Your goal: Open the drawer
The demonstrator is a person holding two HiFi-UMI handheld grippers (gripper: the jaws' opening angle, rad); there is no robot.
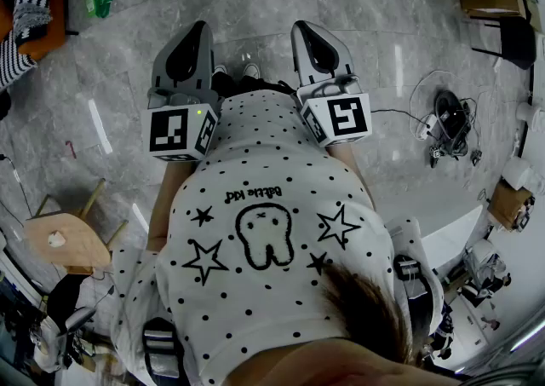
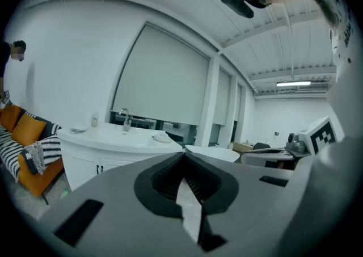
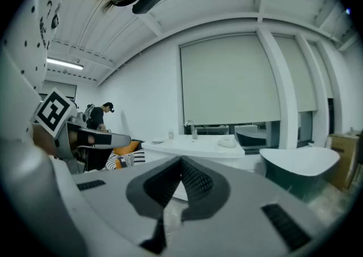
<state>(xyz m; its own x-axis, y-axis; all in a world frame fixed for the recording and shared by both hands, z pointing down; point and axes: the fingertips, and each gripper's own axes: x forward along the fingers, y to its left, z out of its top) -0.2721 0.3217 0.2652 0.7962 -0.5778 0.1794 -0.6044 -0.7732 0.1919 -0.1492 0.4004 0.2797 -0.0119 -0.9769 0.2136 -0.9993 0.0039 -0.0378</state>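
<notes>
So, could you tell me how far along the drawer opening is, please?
Nothing looks done yet. The left gripper and right gripper are held over the grey floor, jaws together, empty. The white sink cabinet stands well away, untouched. Remaining: walk up, find the drawer, grip, pull.

head: steeply down at floor (image 1: 255, 1) | gripper views: level — share distant sink counter (image 2: 108, 135)
</notes>
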